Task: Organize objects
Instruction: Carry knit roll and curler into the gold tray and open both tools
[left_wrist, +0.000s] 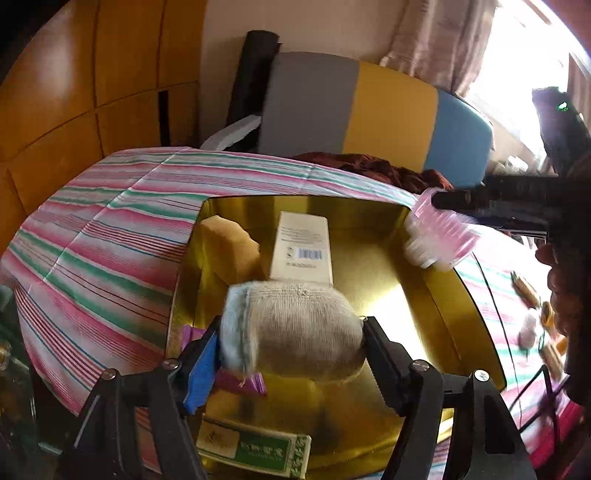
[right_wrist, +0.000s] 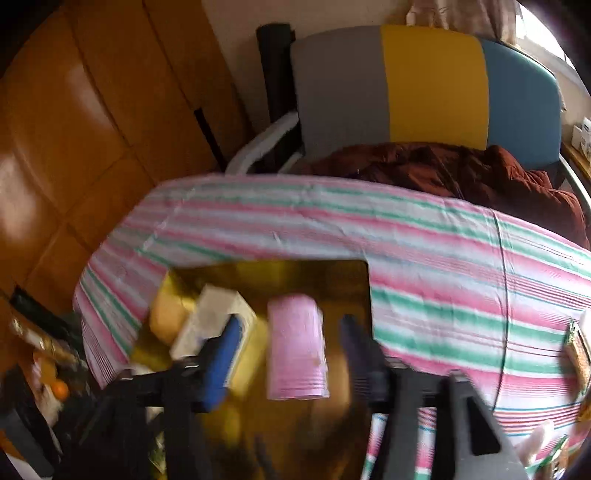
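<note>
Two grippers work over one gold tray sitting on the striped cloth, which looks like the collecting place for loose items. The left gripper is clamped on a rolled sock, held just above the tray's near half, seemingly for lowering in. Beyond it, at twelve o'clock, lies a cream box, with a yellow sponge at eleven o'clock. The right gripper has its fingers spread wide around a pink roll; blur hides whether they touch it. The roll hangs over the tray's right rim.
</note>
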